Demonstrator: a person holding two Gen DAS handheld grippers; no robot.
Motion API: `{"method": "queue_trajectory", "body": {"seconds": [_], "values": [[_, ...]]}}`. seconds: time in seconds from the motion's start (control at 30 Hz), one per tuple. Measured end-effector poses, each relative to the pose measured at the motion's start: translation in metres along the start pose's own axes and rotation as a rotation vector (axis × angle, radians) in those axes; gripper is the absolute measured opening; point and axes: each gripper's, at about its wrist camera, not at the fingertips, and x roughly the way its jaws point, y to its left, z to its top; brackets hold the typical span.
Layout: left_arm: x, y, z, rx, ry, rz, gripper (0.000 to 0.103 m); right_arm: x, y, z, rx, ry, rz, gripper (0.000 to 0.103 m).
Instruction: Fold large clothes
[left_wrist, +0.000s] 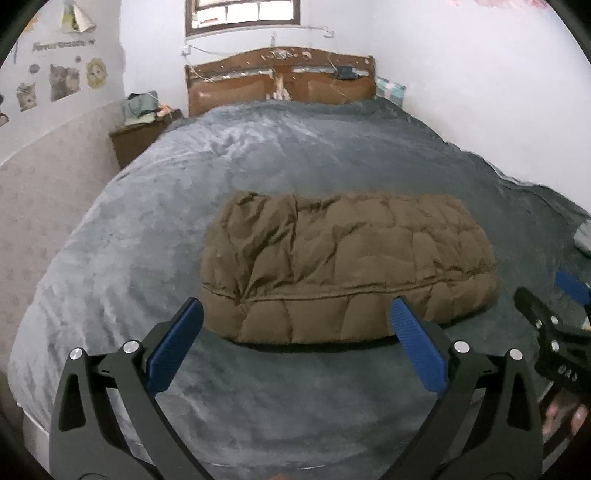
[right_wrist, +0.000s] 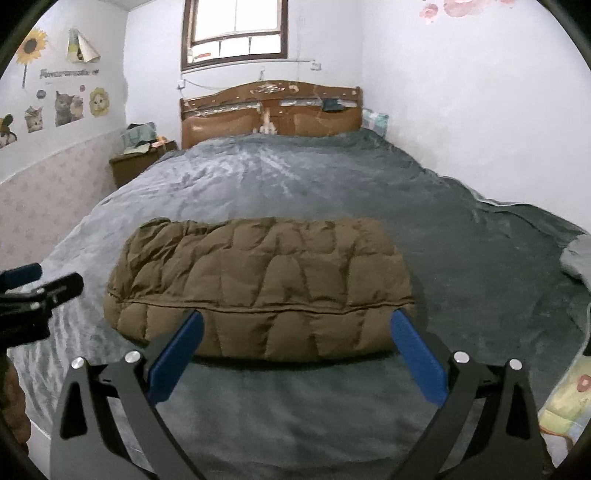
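Observation:
A brown quilted down jacket (left_wrist: 347, 262) lies folded into a thick oblong bundle on the grey bed blanket (left_wrist: 258, 158). It also shows in the right wrist view (right_wrist: 258, 284). My left gripper (left_wrist: 297, 306) is open and empty, hovering just in front of the bundle's near edge, its blue pads (left_wrist: 177, 343) spread wide. My right gripper (right_wrist: 295, 317) is open and empty too, in front of the bundle's near edge. The right gripper shows at the right edge of the left wrist view (left_wrist: 554, 332); the left one shows at the left edge of the right wrist view (right_wrist: 33, 291).
A wooden headboard (right_wrist: 269, 110) stands at the far end under a window (right_wrist: 236, 29). A bedside cabinet (right_wrist: 140, 158) with clutter is at the far left. White walls flank the bed. A patterned cloth (right_wrist: 569, 402) lies at the right edge.

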Motion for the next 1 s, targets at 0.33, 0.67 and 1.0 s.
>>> {"method": "queue_trajectory", "body": {"seconds": [0.33, 0.67, 1.0], "values": [[-0.039, -0.016, 0.004, 0.025, -0.094, 0.069, 0.100, -0.034, -0.017, 0.005, 0.072, -0.057, 0.014, 0.101], [-0.040, -0.025, -0.004, 0.039, -0.044, -0.007, 0.100, -0.041, -0.015, 0.005, 0.069, -0.051, 0.012, 0.101], [-0.035, -0.020, -0.006, 0.014, -0.027, -0.005, 0.100, -0.045, -0.006, 0.009, 0.062, -0.061, 0.024, 0.101]]}}
